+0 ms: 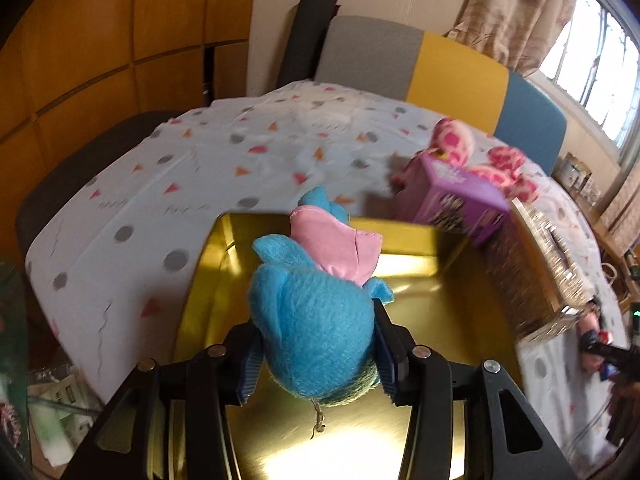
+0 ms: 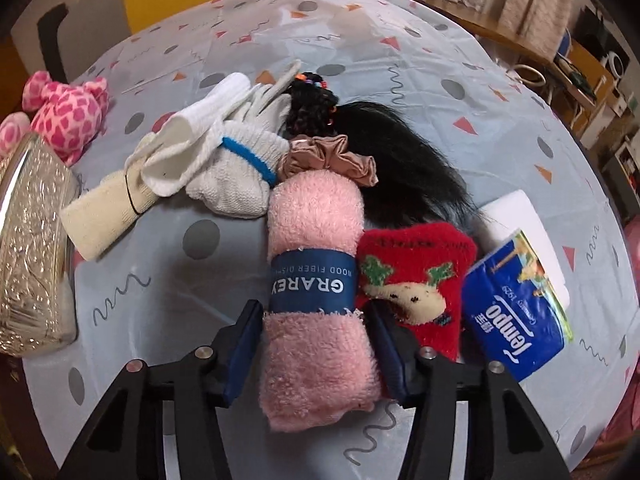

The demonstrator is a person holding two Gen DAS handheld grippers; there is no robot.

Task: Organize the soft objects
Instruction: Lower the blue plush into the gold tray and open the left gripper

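While the left gripper (image 1: 316, 354) clamps a fuzzy blue plush toy (image 1: 316, 320) with a pink satin patch above the shiny gold tin (image 1: 420, 300), the right gripper (image 2: 316, 344) straddles a rolled pink towel (image 2: 316, 300) beside the tin, its pads seemingly touching. Open tablecloth (image 2: 160, 272) lies between towel and tin.

Both units we carry look alike. Left gripper (image 1: 316, 354): matte black frame of angled struts, round silver screw heads at the joints, fingers (image 1: 249, 376) faced with ribbed dark-blue pads. Right gripper (image 2: 316, 354): the same black struts and silver screws, with dark-blue pads on its fingers (image 2: 240, 354). We see no cables or markings.
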